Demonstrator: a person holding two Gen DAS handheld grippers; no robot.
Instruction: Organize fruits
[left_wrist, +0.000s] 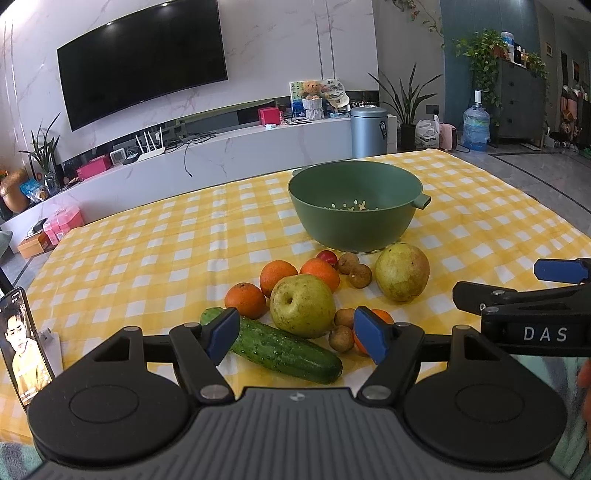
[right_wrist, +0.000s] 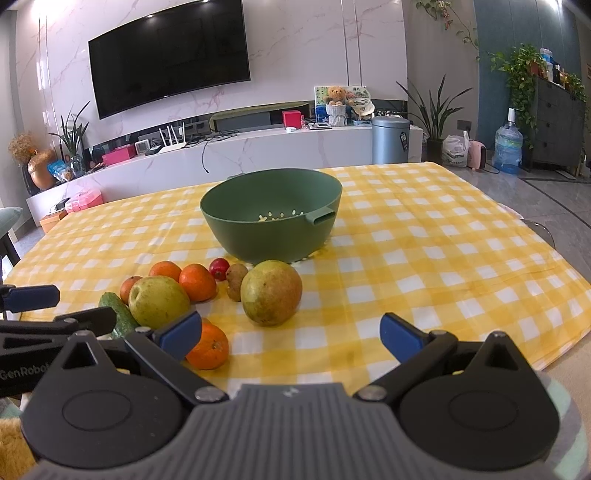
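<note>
A green colander bowl (left_wrist: 351, 229) (right_wrist: 271, 236) stands on the yellow checked cloth. In front of it lie two pears (left_wrist: 301, 304) (left_wrist: 402, 273), several oranges (left_wrist: 245, 300), a cucumber (left_wrist: 284, 350), brown longans (left_wrist: 360, 275) and a small red fruit (left_wrist: 328, 257). My left gripper (left_wrist: 297, 332) is open, hovering over the near end of the pile, with cucumber and pear seen between its blue pads, untouched. My right gripper (right_wrist: 291, 336) is open over bare cloth, nothing between its fingers. One orange (right_wrist: 208, 349) sits just beside its left pad; the larger pear (right_wrist: 271, 293) lies ahead.
A phone on a stand (left_wrist: 22, 343) is propped at the table's left near edge. The cloth (right_wrist: 424, 258) stretches right of the bowl. The table's right edge (right_wrist: 554, 343) drops to a tiled floor. A TV cabinet lies beyond the far edge.
</note>
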